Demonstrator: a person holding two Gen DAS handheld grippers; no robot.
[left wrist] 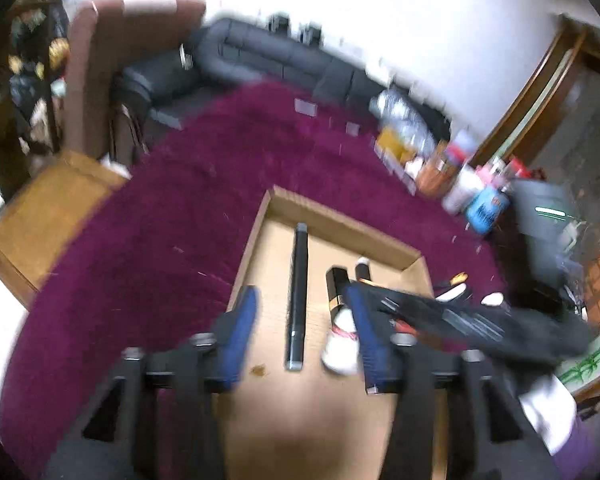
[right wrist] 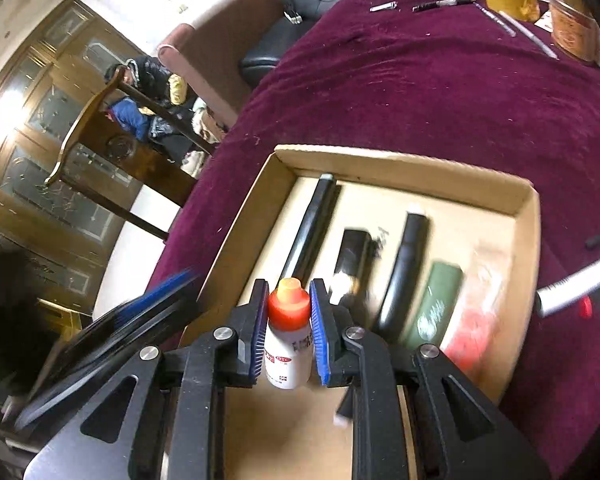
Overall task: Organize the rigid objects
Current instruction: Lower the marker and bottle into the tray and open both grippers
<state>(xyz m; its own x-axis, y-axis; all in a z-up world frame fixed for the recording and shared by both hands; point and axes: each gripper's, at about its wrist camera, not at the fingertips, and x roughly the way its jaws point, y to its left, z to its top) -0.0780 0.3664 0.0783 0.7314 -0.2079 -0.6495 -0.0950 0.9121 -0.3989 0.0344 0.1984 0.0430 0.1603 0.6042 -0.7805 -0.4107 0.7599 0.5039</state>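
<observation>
Bottle [right wrist: 288, 332] carried to the cardboard tray [right wrist: 404, 162].
Right gripper [right wrist: 289, 292] clasps it above the tray's near edge; left gripper [left wrist: 304, 312] is released, empty. Next: lower beside the black tube [right wrist: 308, 232].

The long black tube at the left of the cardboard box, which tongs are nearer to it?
Left. The left tongs straddle the long black tube, open; the right tongs hold a red-capped bottle beside it.
</observation>
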